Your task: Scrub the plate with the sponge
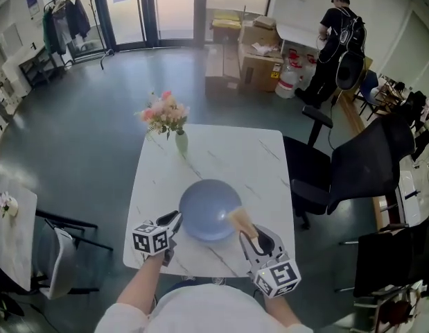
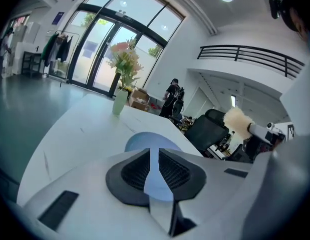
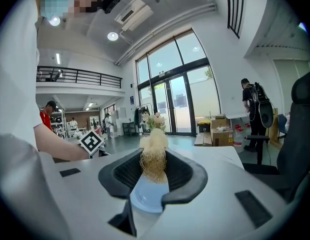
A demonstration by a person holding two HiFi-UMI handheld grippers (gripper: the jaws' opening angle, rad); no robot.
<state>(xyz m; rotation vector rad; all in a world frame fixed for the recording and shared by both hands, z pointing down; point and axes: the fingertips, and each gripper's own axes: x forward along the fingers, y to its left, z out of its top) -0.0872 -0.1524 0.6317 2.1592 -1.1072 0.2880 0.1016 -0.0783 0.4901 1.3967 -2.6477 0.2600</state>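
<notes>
The right gripper [image 3: 153, 173] is clenched on the sponge [image 3: 153, 154], a tan fibrous wad that sticks out past its jaws. The left gripper [image 2: 158, 170] has its jaws pressed nearly together with nothing gripped. The white marbled table [image 1: 269, 158] carries everything. The blue plate [image 1: 209, 210] lies near its front edge, with no suds or water visible on it, and the left gripper's tip is at its near left rim. A vase of flowers [image 1: 179, 141] stands towards the far left. The sponge hangs at the plate's near right rim; whether it touches is unclear. As I judge it, the pick-up is done and all the scrubbing is left: the sponge must come onto the plate and rub across it
</notes>
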